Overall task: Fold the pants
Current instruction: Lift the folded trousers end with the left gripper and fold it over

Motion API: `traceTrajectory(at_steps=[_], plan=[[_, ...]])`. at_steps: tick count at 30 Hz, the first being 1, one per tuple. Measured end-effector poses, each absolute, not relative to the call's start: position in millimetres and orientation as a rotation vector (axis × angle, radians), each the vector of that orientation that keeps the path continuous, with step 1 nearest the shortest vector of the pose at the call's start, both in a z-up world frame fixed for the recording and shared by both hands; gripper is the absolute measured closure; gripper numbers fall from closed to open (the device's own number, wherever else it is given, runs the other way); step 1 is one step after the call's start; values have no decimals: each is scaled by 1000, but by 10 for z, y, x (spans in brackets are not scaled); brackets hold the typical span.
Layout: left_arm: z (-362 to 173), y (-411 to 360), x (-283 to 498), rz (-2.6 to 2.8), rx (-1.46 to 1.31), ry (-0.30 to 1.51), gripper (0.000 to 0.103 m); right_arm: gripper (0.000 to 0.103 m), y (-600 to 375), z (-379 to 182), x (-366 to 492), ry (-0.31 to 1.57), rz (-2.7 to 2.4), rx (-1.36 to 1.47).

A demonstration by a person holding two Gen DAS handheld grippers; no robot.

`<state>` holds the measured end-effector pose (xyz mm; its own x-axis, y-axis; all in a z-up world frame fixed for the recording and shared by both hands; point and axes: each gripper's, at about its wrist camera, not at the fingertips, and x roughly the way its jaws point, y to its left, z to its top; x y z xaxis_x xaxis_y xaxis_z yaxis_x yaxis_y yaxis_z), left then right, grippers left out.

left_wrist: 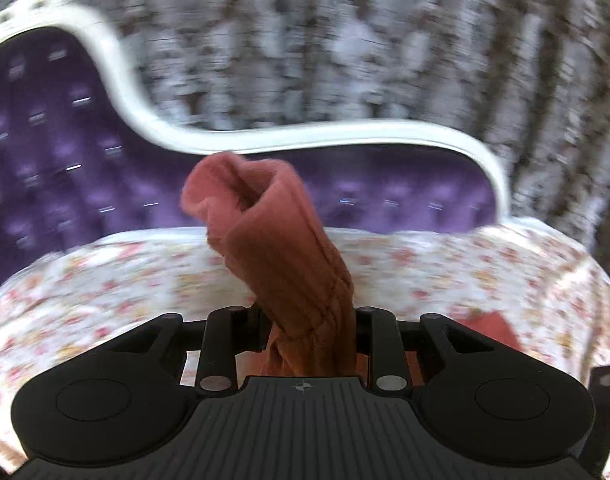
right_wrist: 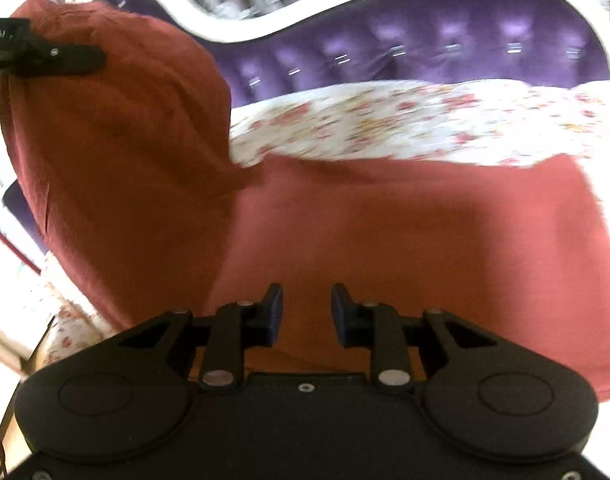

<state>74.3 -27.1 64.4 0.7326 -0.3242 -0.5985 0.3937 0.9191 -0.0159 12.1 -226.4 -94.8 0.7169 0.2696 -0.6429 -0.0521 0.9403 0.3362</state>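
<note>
Rust-red pants (left_wrist: 289,264) bunched in left gripper (left_wrist: 309,332), apparently lifted

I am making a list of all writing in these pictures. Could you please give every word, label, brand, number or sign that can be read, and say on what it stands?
"ot.AI": white letters on the black body of the left gripper, at the left edge of the right wrist view; the start of the word is cut off by the picture's edge.
A small round crosshair sign, no letters: on the ribbed black housing in the left wrist view.
Nothing else is readable.
</note>
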Motion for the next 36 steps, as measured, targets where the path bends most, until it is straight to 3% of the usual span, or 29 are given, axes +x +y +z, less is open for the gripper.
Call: traceTrajectory(at_steps=[7, 13, 23, 28, 36], plan=[[16, -1409, 713, -578, 178, 768, 76, 63, -2954, -971, -138, 754, 20, 402], [-383, -1912, 606, -598, 250, 842, 75, 63, -3242, -1012, -247, 756, -33, 446], [-539, -1995, 605, -659, 251, 874, 73, 72, -3407, -1080, -315, 761, -19, 500], [-632, -1930, 539, -688, 267, 861, 73, 64, -3633, -829, -473, 662, -63, 534], [-755, -1955, 411, -689, 298, 819, 72, 63, -3638, -479, -258, 599, 19, 475]])
